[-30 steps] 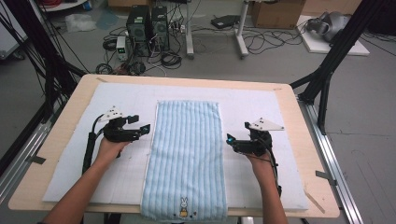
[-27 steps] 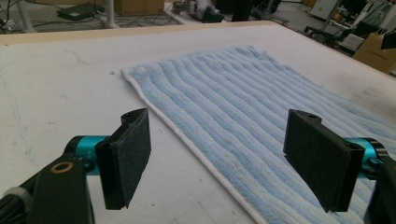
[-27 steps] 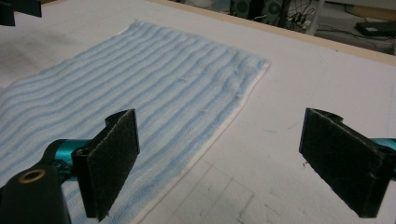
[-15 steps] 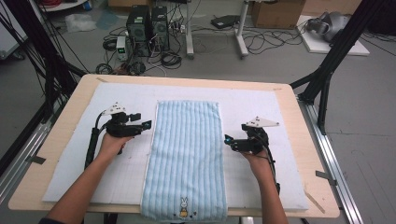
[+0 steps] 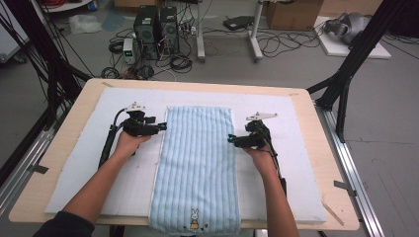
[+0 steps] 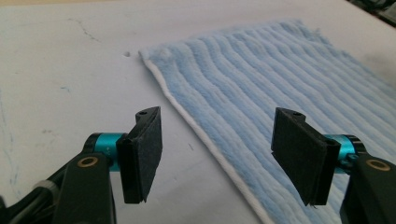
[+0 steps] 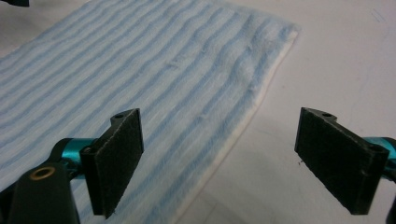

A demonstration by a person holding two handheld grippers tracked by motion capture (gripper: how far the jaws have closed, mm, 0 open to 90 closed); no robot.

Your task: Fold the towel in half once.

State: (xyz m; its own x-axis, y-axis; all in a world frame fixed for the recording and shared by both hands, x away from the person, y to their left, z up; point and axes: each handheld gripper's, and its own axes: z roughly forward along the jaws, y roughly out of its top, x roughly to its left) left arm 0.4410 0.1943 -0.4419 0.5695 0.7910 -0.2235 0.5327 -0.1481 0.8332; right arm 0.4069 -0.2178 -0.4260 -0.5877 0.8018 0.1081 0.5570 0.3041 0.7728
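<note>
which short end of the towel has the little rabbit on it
The near end of the blue towel, the one hanging over the table edge by the person; the rabbit sits there. The far end is plain stripes.

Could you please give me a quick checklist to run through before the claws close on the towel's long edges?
1. Left claw open: ok.
2. Right claw open: ok.
3. Blue striped towel lying flat on the white mat: ok.
4. Towel's white hem between the left claw's jaws: ok.
5. Towel's edge between the right claw's jaws: ok.
6. Jaws low enough to catch the fabric: cannot tell.
</note>
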